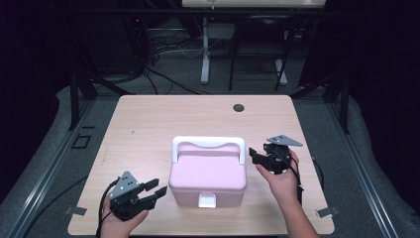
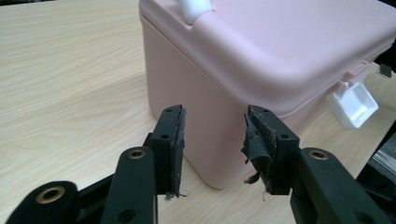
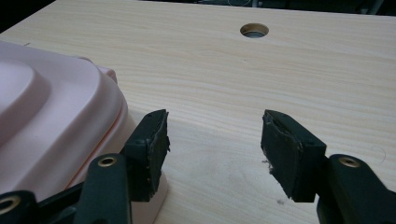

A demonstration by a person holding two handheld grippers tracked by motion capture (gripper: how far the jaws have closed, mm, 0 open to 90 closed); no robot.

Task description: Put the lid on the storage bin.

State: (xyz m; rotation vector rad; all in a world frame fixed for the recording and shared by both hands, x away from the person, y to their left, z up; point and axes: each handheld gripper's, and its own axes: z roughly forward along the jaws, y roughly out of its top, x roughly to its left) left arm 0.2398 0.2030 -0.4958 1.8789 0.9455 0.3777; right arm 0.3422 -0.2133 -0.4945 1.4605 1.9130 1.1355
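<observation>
A pink lidded box with a white handle and a white front latch stands on the wooden table, lid down. My left gripper is open just left of the box's near corner, pointing at it; its own view puts the box wall between and beyond the jaws, with the latch to the right. At the box's right rear stands my right gripper, open and empty, close to the handle's end. The box's rounded corner lies left of its jaws.
A round cable hole sits in the table near the far edge, also seen as the hole ahead of the right jaws. Black frame posts and cables stand on the floor beyond the table. Bare wood lies around the box.
</observation>
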